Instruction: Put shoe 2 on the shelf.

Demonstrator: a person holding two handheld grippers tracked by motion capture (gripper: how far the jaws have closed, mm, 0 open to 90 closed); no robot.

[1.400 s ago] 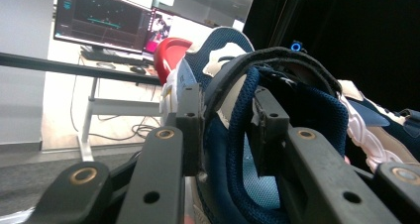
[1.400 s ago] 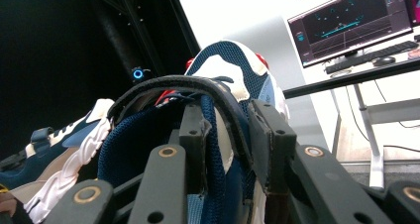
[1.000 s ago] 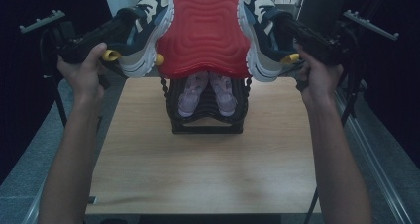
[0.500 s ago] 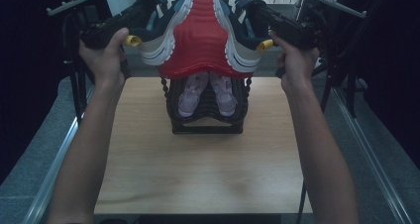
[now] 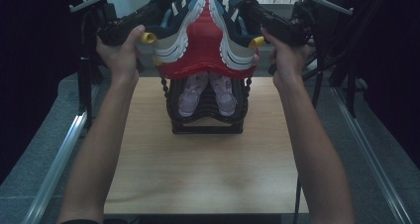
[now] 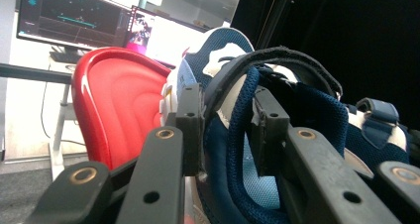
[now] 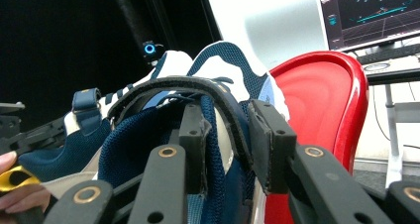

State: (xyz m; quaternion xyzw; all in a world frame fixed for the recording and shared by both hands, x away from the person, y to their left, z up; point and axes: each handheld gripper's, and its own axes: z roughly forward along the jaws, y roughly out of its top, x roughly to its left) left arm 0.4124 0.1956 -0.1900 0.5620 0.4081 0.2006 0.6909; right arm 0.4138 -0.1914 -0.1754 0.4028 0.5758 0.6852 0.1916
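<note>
Gripping sneaker collars [image 6: 233, 110], purple shoes [image 5: 206, 92] below

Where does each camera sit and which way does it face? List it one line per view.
High view: above the person's side, looking forward and down on the table; both forearms and hands show.
Left gripper view: on the left gripper, looking along its fingers clamped on a sneaker.
Right gripper view: on the right gripper, fingers clamped on the other sneaker.
Shared: both gripper views show the red shoe rack top.
</note>
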